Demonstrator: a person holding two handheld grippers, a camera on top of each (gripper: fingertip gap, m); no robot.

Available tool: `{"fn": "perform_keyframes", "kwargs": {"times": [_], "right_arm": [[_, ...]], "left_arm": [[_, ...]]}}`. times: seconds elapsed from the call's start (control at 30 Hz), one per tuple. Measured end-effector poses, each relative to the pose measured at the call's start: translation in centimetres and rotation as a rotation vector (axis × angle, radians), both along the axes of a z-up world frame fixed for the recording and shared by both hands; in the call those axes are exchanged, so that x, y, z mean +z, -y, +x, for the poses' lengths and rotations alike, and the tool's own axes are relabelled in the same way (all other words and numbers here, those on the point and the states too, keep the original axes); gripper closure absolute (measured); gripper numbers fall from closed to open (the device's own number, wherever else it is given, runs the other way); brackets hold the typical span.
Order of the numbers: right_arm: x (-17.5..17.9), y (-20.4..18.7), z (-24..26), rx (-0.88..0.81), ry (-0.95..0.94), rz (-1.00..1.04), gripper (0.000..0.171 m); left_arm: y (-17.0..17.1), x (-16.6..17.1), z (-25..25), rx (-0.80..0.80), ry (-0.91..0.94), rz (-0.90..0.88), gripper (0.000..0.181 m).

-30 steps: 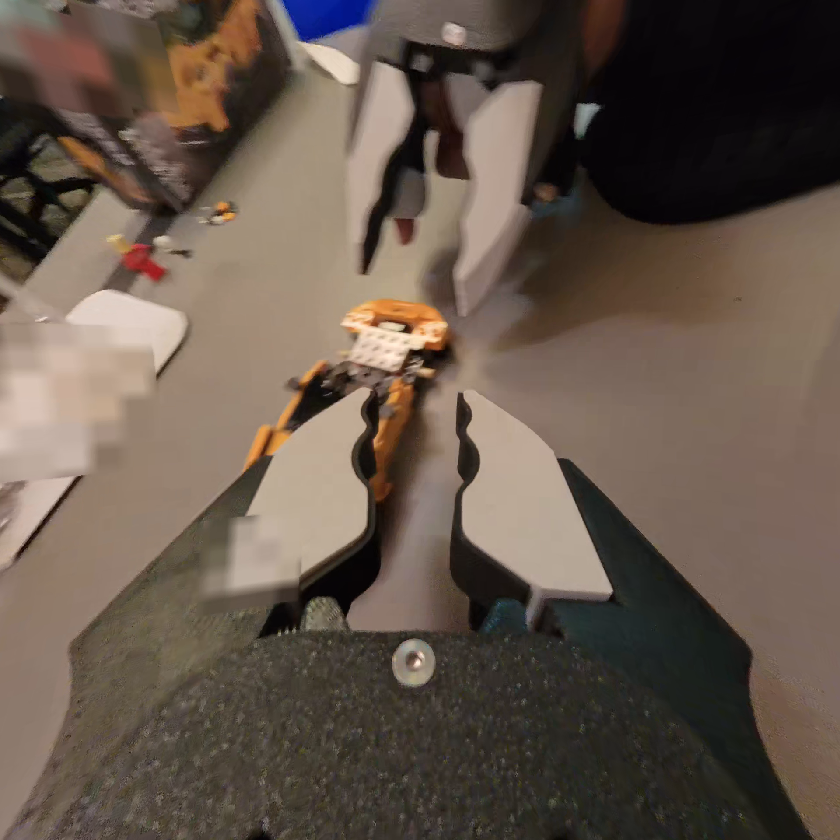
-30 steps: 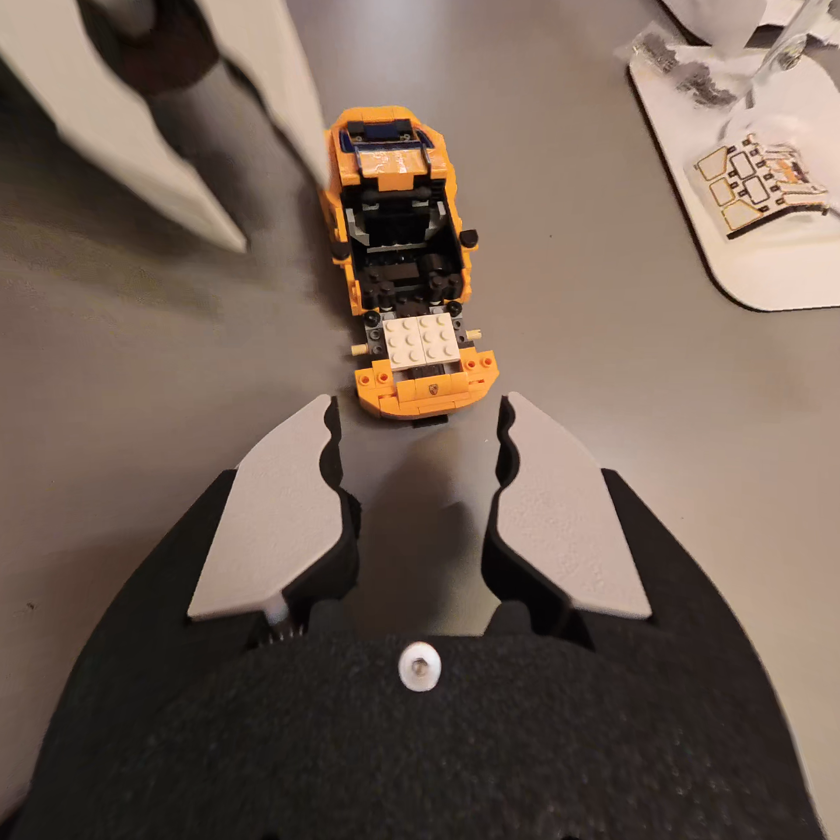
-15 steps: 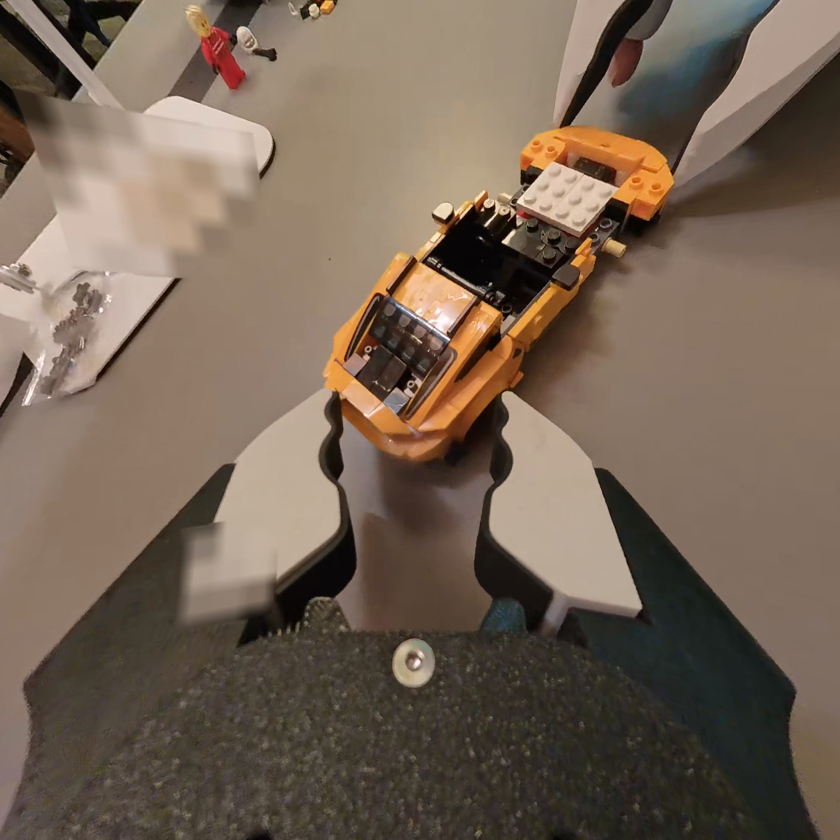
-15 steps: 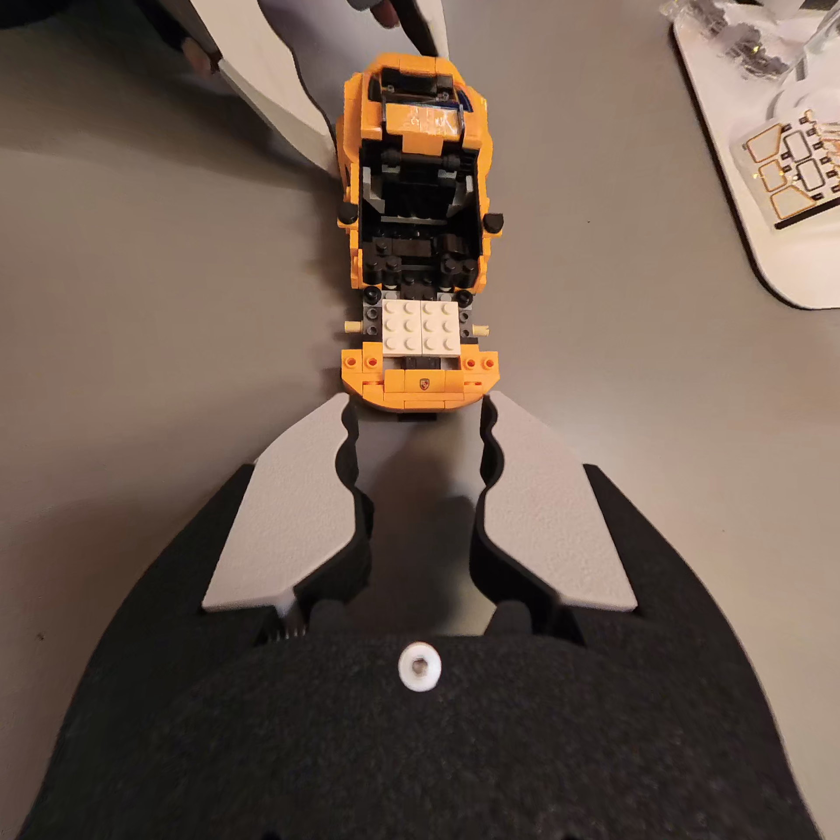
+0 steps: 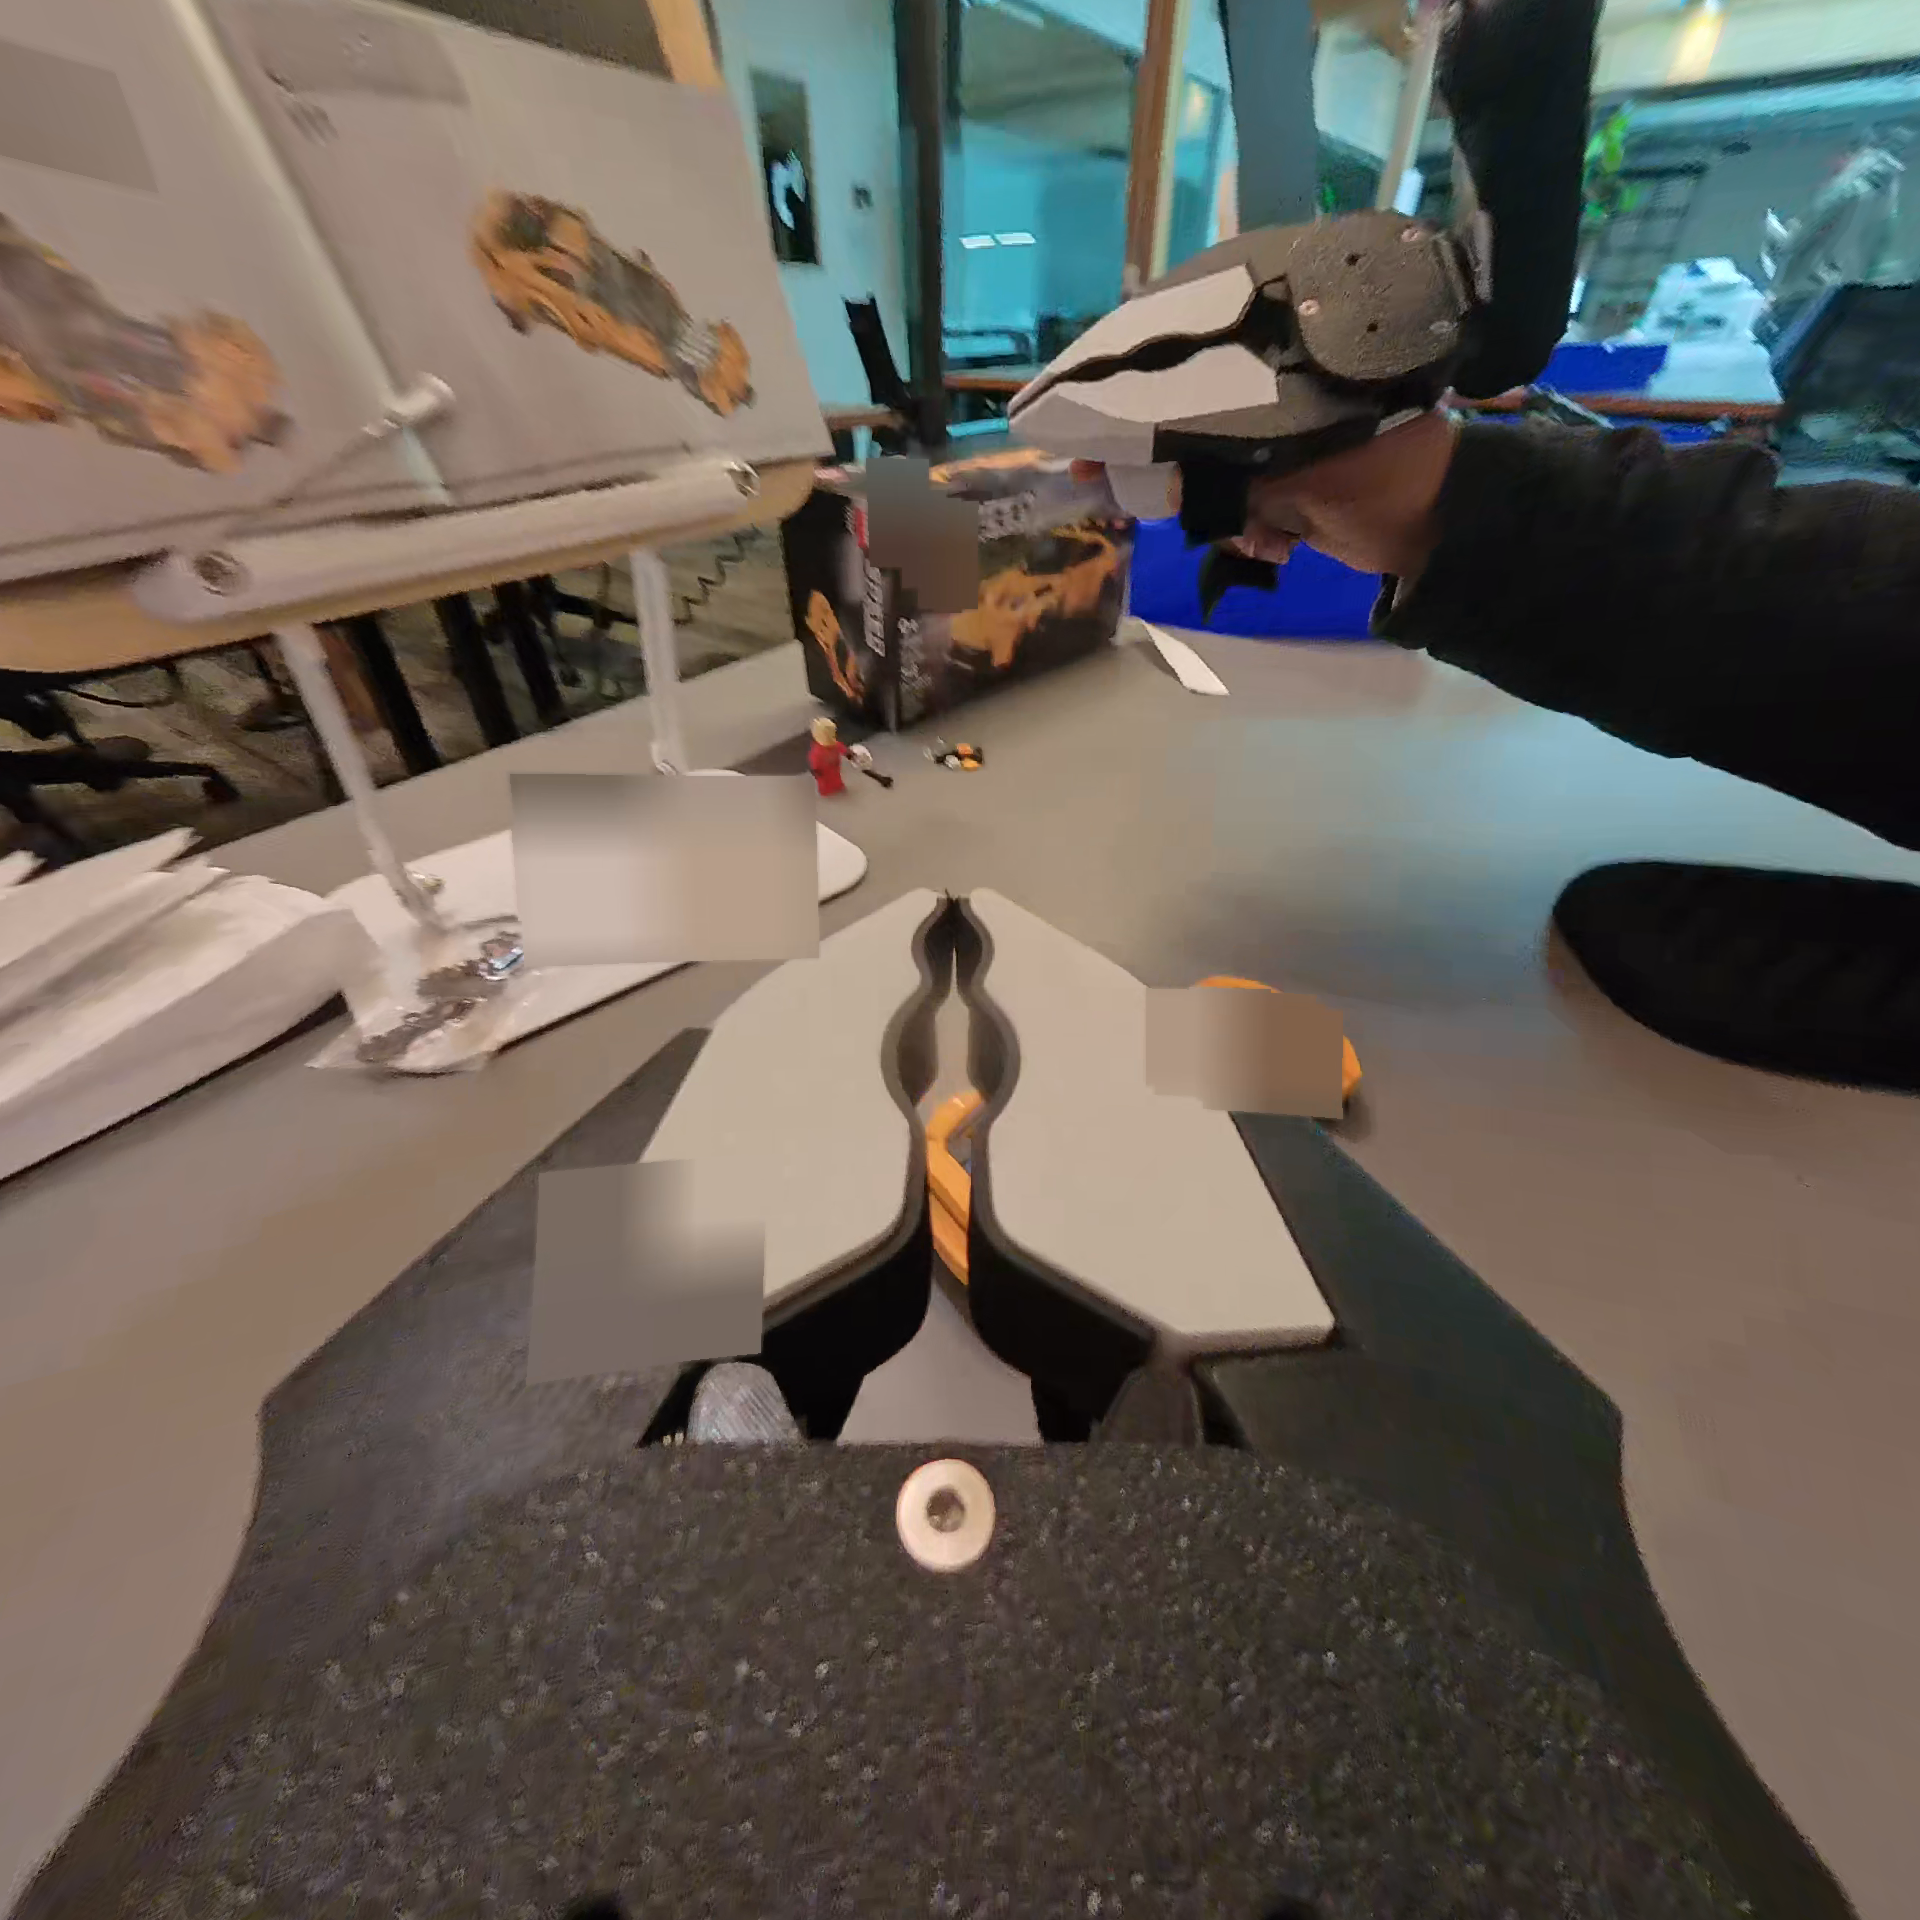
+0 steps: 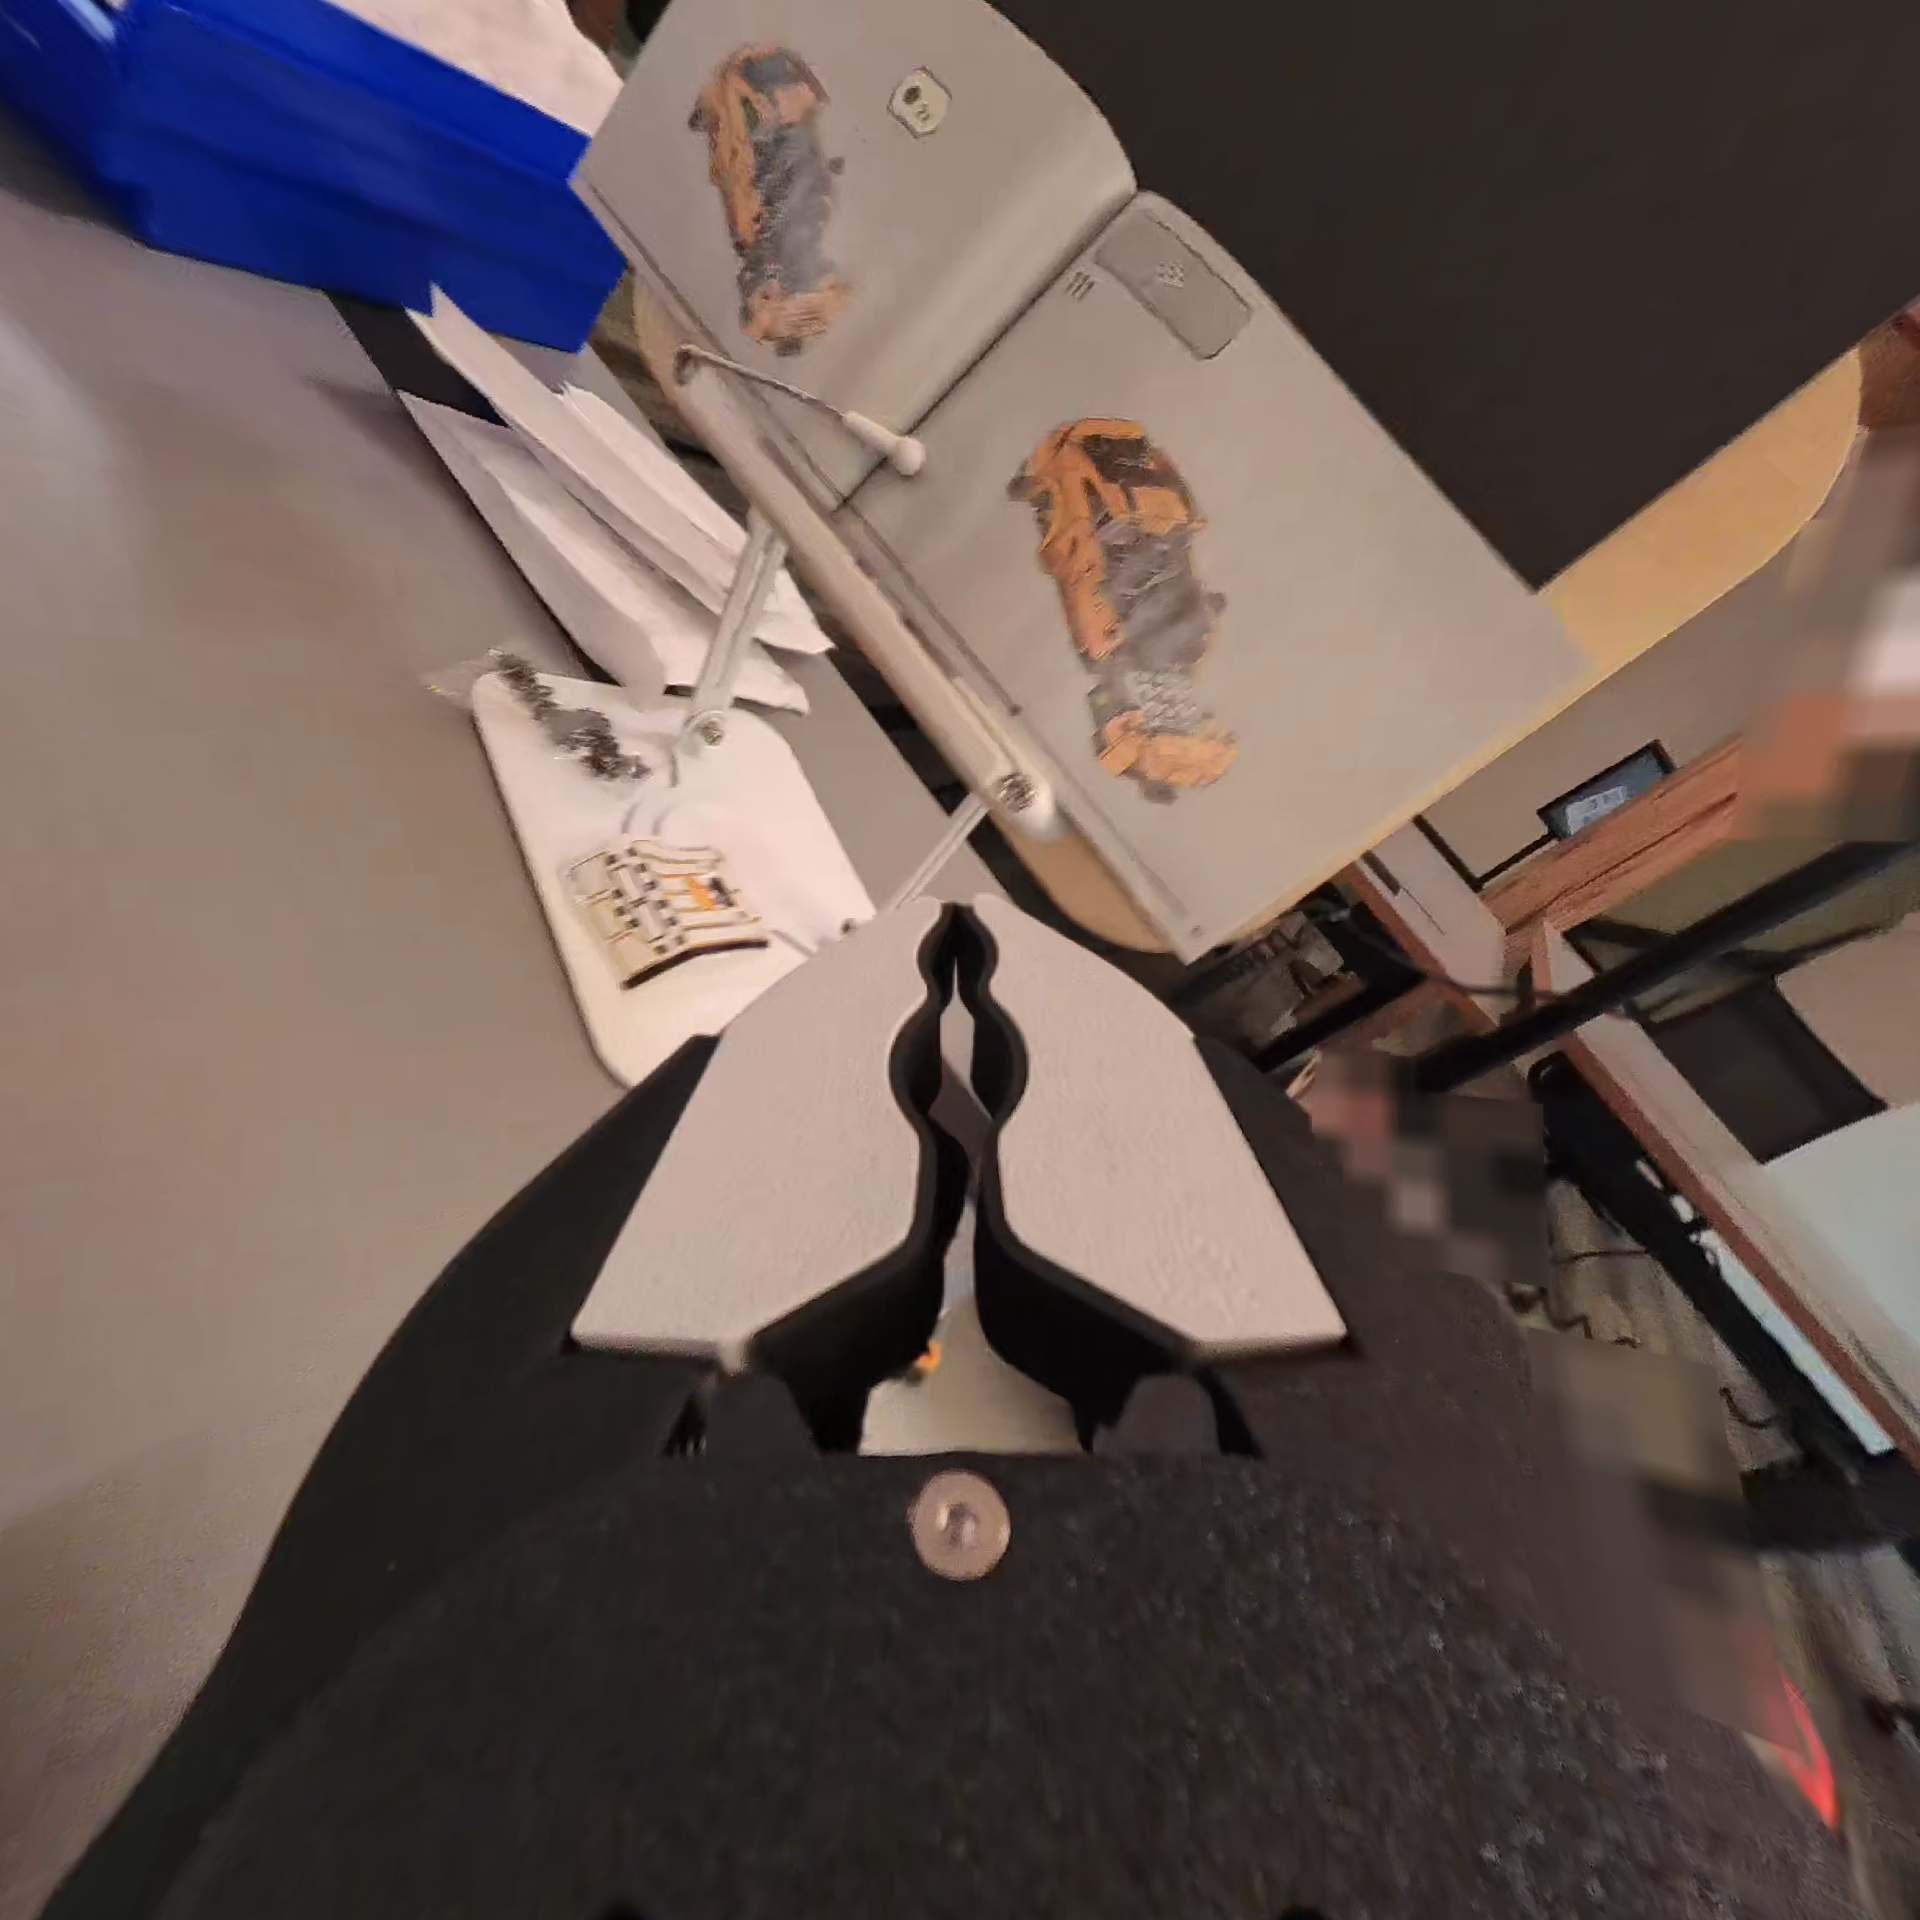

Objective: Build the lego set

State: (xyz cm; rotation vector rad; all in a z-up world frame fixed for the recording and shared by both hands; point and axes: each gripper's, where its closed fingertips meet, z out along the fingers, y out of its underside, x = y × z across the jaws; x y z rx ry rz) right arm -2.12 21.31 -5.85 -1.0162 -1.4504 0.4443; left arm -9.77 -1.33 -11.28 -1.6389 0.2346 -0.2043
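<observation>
Spreading across both views, grey surface (image 5: 1299, 831), lit warm. Above its far left edge, open instruction booklet (image 5: 416, 260) propped on a white wire stand (image 5: 343, 748), pages tilted, printed with orange car pictures. Farther back, dark set box (image 5: 966, 603) standing upright beside a blue bin (image 6: 312, 177). Left gripper (image 5: 948, 914) low over the surface, fingers (image 5: 800, 1122) pressed together at the tips, empty. Under them, orange lego car (image 5: 951, 1174), seen only as a strip through the gap and a small part at the right. Right gripper (image 5: 1049, 410) raised well above the surface, held by a hand (image 5: 1340, 520), fingers (image 6: 810, 1143) closed together on nothing. Near the stand, sticker sheet (image 6: 665, 914), small bag of dark pieces (image 5: 436, 1008), red minifigure (image 5: 828, 756).
</observation>
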Motion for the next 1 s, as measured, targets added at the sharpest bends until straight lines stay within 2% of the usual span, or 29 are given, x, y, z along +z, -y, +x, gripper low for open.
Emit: {"fn": "perform_keyframes", "kwargs": {"times": [0.03,0.1,0.17,0.23,0.37,0.53,1.0], "right_arm": [[0.7,-0.9,-0.7,0.011,-0.011,0.027,0.171],[2.1,-3.0,-1.9,-0.004,-0.035,0.135,0.171],[2.2,-4.8,-3.0,-0.009,0.002,0.23,0.144],[1.9,-6.2,-3.7,-0.008,0.051,0.329,0.133],[1.1,-8.1,-4.3,0.0,0.144,0.539,0.134],[-0.2,-9.2,-5.1,0.027,0.225,0.665,0.14],[-1.0,-10.6,-5.5,0.047,0.299,0.696,0.153]], "left_arm": [[0.1,0.2,-0.4,0.023,0.006,0.017,0.181],[0.1,0.3,-1.2,0.06,0.02,0.028,0.181],[0.0,-0.1,-1.6,0.078,0.026,0.015,0.181],[-0.2,-0.6,-1.9,0.085,0.021,0.001,0.181],[-0.6,-1.8,-2.1,0.091,0.008,-0.031,0.181],[-1.0,-2.9,-1.9,0.083,0.009,-0.066,0.181],[-1.3,-4.1,-1.7,0.073,0.023,-0.102,0.181]]}}
